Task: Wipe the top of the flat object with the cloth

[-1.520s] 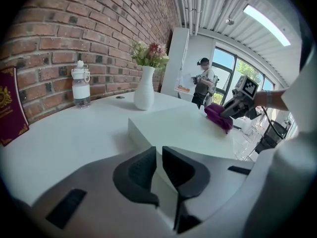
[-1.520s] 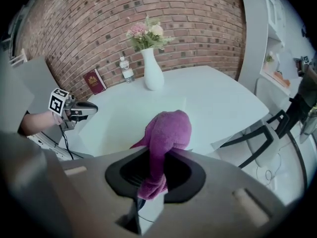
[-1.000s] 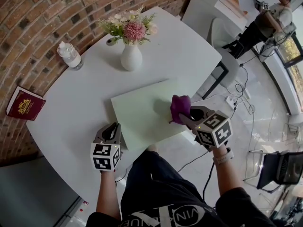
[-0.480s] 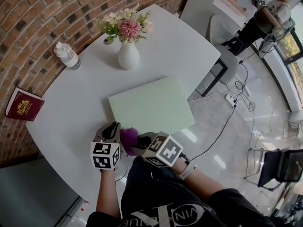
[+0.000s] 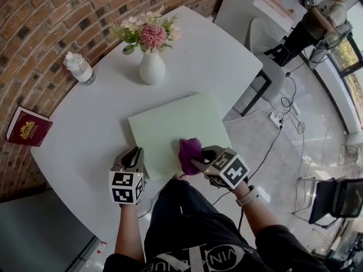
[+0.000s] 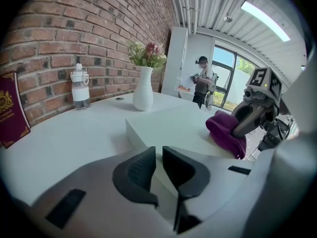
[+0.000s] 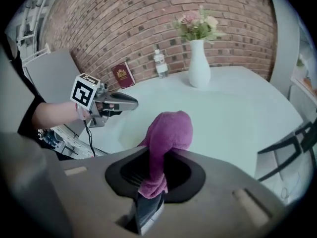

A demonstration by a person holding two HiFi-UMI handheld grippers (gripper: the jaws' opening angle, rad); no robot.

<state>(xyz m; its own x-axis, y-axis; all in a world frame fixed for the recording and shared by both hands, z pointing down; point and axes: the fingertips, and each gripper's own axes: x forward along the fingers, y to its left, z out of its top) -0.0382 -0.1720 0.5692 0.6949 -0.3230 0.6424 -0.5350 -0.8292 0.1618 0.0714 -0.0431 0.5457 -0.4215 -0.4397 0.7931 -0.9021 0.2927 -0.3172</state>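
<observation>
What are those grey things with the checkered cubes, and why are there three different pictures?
Those are two hand-held grippers, like big tongs that a person squeezes. One picture comes from a camera on the person's head, looking down. The other two come from little cameras riding on each gripper.

The right gripper pinches a fluffy purple cloth, which rests on a pale green flat board. The left gripper is shut with nothing in it, near the board's corner.

On the round white table there is also a white vase of flowers, a clear bottle and a dark red booklet.
</observation>
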